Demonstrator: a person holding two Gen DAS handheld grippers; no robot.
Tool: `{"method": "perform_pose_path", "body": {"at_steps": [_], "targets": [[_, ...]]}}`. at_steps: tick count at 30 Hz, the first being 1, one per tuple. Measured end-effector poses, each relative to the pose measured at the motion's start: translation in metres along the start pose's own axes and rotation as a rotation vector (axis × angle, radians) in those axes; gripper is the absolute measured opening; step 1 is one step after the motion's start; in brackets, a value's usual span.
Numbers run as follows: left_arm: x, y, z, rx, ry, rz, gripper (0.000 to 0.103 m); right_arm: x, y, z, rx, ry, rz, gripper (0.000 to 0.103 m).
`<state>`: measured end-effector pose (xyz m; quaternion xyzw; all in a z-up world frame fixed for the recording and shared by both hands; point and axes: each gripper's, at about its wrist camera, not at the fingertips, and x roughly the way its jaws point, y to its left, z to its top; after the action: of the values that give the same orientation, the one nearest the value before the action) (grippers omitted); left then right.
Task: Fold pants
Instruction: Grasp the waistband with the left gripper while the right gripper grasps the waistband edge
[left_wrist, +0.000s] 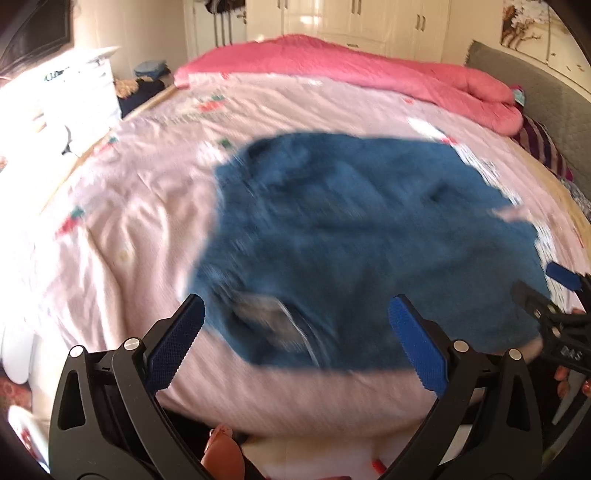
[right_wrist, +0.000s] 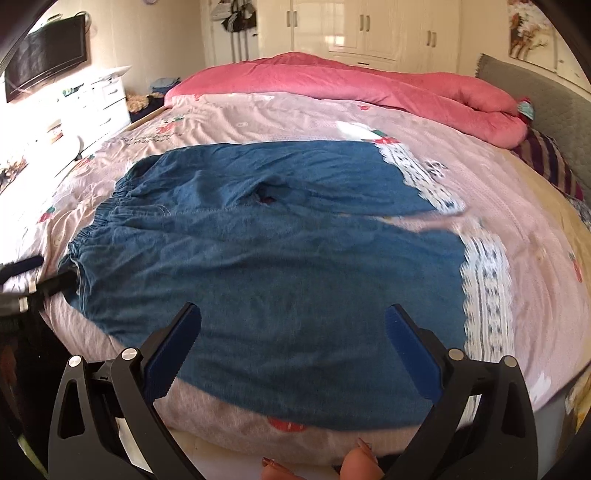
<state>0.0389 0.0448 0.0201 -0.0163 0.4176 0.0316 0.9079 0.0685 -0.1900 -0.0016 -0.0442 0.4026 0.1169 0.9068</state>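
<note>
Two things crowd the far side of the pink bedsheet (right_wrist: 517, 236): a rolled pink quilt (right_wrist: 369, 83) and a grey headboard (right_wrist: 554, 99) at far right. Blue pants (right_wrist: 266, 258) lie flat on the near half, long axis left to right, elastic waistband left, patterned white cuffs right. Both the left gripper (left_wrist: 295, 339) and the right gripper (right_wrist: 293, 339) hover wide open over the near edge, holding nothing.
</note>
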Motion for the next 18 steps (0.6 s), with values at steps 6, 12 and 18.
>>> {"method": "perform_pose_path", "body": {"at_steps": [6, 12, 18], "targets": [[0.041, 0.029, 0.055, 0.016, 0.02, 0.052, 0.094, 0.025, -0.003, 0.053, -0.043, 0.011, 0.101, 0.099], [0.084, 0.048, 0.101, 0.028, 0.053, 0.014, 0.094, 0.08, -0.001, 0.115, -0.072, 0.075, 0.192, 0.099], [0.119, 0.059, 0.129, 0.083, 0.021, 0.047, 0.094, 0.121, 0.04, 0.152, -0.339, 0.086, 0.154, 0.099]]}}
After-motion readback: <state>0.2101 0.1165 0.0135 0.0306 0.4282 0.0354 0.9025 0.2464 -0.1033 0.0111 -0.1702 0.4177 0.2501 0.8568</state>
